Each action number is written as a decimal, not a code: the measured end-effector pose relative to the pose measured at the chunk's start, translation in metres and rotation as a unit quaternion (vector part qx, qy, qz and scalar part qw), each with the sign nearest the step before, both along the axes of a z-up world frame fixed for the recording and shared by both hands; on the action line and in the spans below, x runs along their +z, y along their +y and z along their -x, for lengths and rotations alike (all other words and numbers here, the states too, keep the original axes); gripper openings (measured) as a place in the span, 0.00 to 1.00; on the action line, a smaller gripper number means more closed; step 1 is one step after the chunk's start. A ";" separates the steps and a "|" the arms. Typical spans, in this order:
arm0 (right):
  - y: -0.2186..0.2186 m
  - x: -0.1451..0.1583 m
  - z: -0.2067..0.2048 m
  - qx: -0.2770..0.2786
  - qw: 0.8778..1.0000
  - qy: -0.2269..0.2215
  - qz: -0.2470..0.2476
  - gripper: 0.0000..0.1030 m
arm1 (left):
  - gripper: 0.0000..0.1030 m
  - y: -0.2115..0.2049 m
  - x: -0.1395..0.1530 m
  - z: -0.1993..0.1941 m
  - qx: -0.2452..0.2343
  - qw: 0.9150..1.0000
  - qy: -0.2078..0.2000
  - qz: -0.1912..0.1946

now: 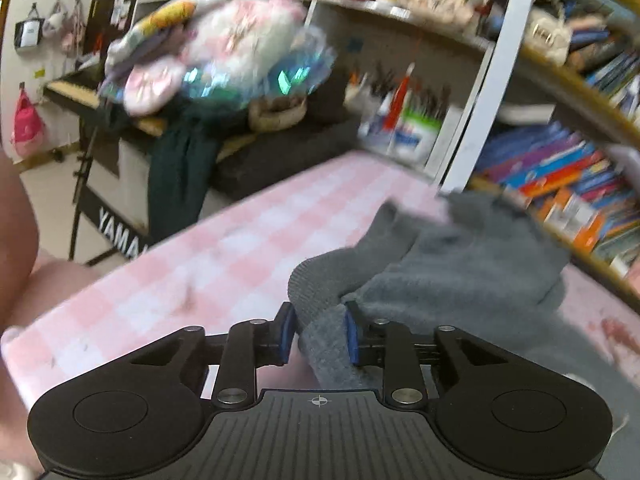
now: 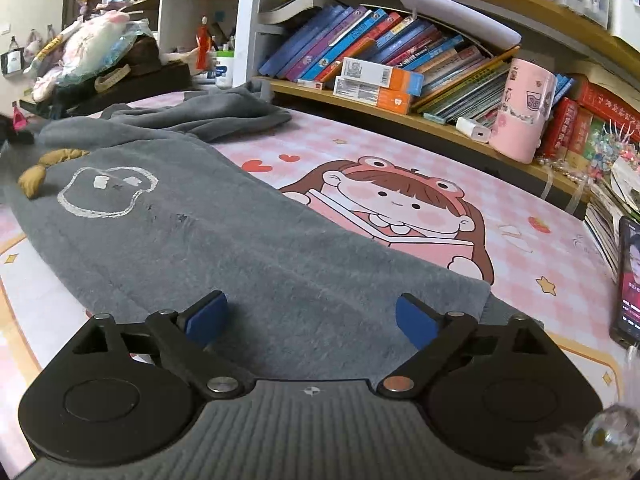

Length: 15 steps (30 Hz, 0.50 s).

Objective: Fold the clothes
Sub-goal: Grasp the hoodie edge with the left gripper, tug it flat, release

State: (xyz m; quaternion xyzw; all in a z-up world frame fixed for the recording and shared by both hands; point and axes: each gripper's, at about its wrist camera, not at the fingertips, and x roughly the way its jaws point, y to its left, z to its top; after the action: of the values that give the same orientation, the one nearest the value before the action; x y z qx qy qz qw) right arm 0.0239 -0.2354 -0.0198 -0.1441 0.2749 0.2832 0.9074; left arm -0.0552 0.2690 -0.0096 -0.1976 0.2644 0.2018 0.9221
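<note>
A grey fleece garment (image 2: 192,232) with a white outline print and a mustard drawstring (image 2: 38,172) lies spread on the pink checked table mat (image 2: 520,248). In the left wrist view my left gripper (image 1: 318,336) is shut on a bunched edge of the grey garment (image 1: 460,264) and holds it lifted above the mat (image 1: 224,248); that view is blurred. My right gripper (image 2: 314,320) is open and empty, its blue pads (image 2: 210,316) hovering just over the garment's near end.
Bookshelves (image 2: 400,52) run along the table's far side. A pink cup (image 2: 520,112) and a white charger (image 2: 474,128) stand on the lower shelf. A phone (image 2: 628,284) lies at the right edge. A cluttered keyboard stand (image 1: 120,236) is to the left.
</note>
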 end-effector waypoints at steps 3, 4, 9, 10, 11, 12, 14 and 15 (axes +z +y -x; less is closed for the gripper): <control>0.000 0.000 -0.001 -0.001 1.000 0.003 -0.002 0.89 | 0.41 -0.001 -0.001 0.002 0.003 1.000 0.005 -0.013; -0.001 0.000 -0.001 -0.001 1.000 0.004 -0.002 0.90 | 0.50 -0.003 0.000 0.002 0.006 1.000 0.012 -0.025; -0.002 0.000 -0.002 -0.004 1.000 0.007 -0.004 0.91 | 0.59 -0.016 0.026 0.017 0.012 0.995 0.004 -0.095; -0.002 0.000 -0.002 -0.004 1.000 0.007 -0.004 0.91 | 0.59 -0.020 0.032 0.021 0.005 0.995 -0.010 -0.101; -0.002 0.000 -0.002 -0.004 1.000 0.008 -0.005 0.91 | 0.59 -0.023 0.038 0.023 -0.004 0.994 -0.023 -0.106; -0.002 0.000 -0.002 -0.005 1.000 0.008 -0.005 0.91 | 0.59 -0.028 0.042 0.023 -0.020 0.994 -0.034 -0.104; -0.002 0.000 -0.002 -0.006 1.000 0.008 -0.004 0.92 | 0.59 -0.037 0.044 0.019 -0.060 0.993 -0.050 -0.089; -0.002 0.000 -0.001 -0.007 1.000 0.007 -0.003 0.93 | 0.59 -0.042 0.042 0.014 -0.082 0.992 -0.053 -0.076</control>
State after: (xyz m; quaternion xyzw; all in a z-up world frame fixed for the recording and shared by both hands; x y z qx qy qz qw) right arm 0.0254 -0.2369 -0.0198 -0.1372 0.2812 0.2788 0.9079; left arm -0.0694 0.2274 0.0328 -0.1154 0.2143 0.1346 0.9605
